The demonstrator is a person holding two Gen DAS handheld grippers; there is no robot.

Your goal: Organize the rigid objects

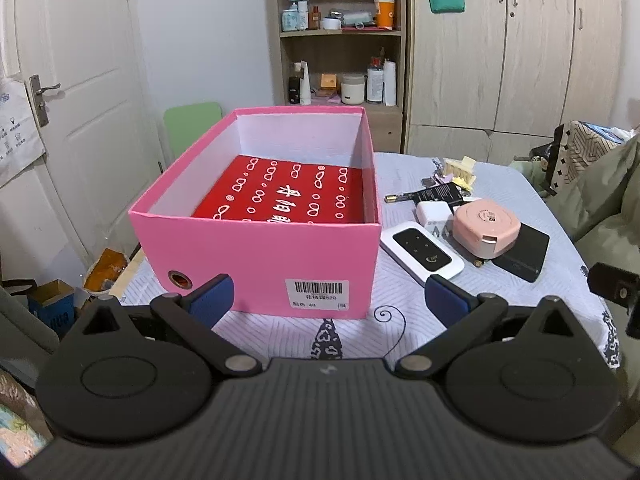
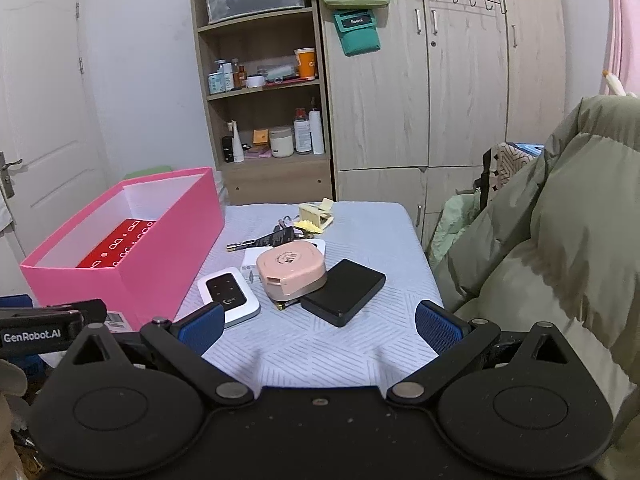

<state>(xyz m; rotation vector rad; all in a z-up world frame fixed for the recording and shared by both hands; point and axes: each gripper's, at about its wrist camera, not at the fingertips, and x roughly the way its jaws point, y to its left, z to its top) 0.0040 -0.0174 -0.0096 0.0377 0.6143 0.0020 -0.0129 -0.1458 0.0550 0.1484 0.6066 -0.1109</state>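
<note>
An open pink box stands on the table's left with a red packet flat inside; it also shows in the right wrist view. To its right lie a white-and-black pocket device, a round pink device, a black flat case, a white charger and a black pen-like stick. My left gripper is open and empty just before the box. My right gripper is open and empty just before the devices.
The table has a light quilted cloth. Yellow clips and keys lie at its far side. A green padded coat crowds the right edge. A shelf unit and wardrobe stand behind; a door is at left.
</note>
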